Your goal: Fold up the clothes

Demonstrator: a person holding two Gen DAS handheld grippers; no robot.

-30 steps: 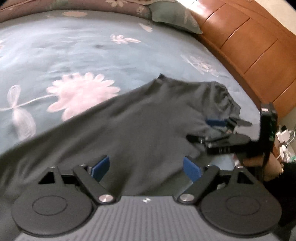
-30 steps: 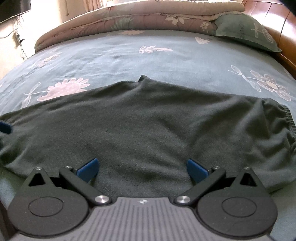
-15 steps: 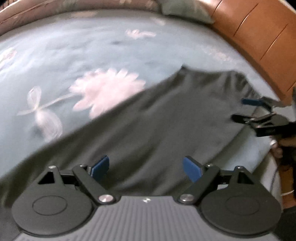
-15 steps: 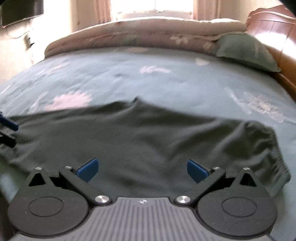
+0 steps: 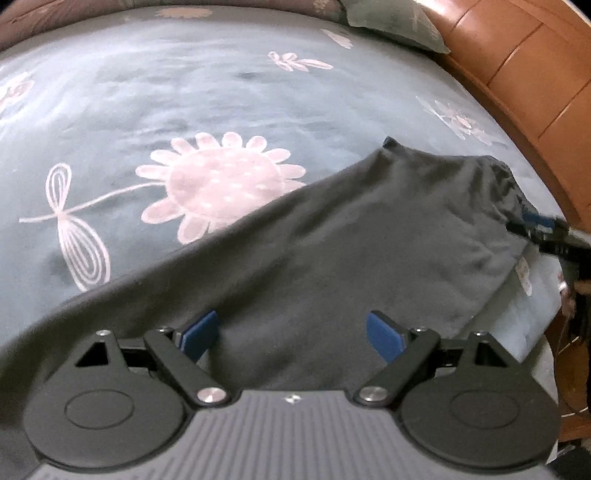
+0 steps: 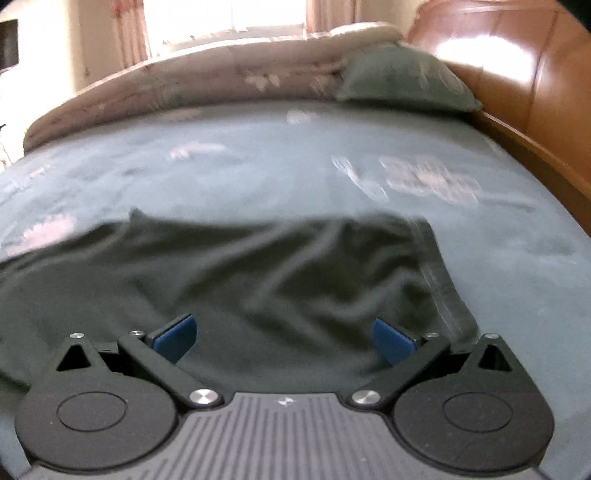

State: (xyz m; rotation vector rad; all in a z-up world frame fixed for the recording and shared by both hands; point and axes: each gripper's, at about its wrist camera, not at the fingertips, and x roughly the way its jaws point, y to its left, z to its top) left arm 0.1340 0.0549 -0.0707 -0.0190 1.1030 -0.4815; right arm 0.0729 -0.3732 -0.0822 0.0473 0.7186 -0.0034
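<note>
The bed [image 5: 184,92], under a blue floral cover, carried a dark garment [image 5: 351,258] spread along its near edge, rumpled at the right end beside the wooden headboard [image 6: 517,92]. The left claw [image 5: 291,334] and right claw [image 6: 284,339] both stood released above the cloth, gripping nothing.

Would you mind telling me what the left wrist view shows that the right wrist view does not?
Only the left wrist view shows the large pink flower print and the right gripper at the garment's far end. Only the right wrist view shows the folded quilt and the bright window. Both share the dark garment, the floral bedsheet, the pillow and the wooden headboard.
</note>
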